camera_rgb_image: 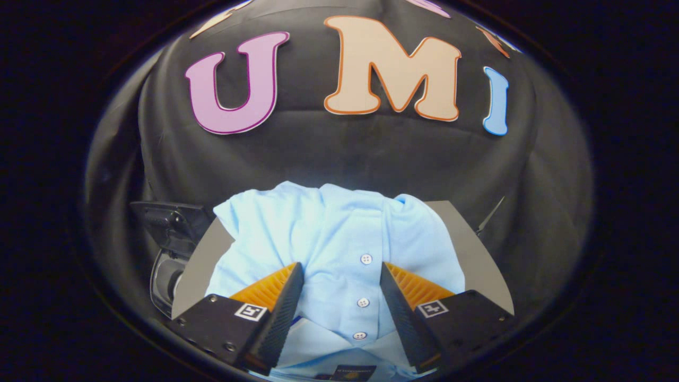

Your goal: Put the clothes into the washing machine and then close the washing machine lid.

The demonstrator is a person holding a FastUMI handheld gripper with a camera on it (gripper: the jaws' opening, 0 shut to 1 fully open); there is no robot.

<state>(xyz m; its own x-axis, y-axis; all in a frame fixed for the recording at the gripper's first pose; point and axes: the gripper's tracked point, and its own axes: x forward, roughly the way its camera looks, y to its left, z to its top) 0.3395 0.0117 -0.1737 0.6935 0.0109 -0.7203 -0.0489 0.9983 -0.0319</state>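
A light blue buttoned shirt (339, 233) lies spread over a grey surface (480, 254), its button placket running between my fingers. My gripper (342, 273) hangs just above the shirt, open, with the cloth showing in the gap and neither finger pressing on it. To the left of the shirt, beside the grey surface, a dark machine part with a rounded opening (167, 249) shows, part of it hidden by the left finger.
The black cloth wall (339, 154) rises close behind the grey surface. A thin dark rod (490, 215) slants up at the right rear corner of the surface.
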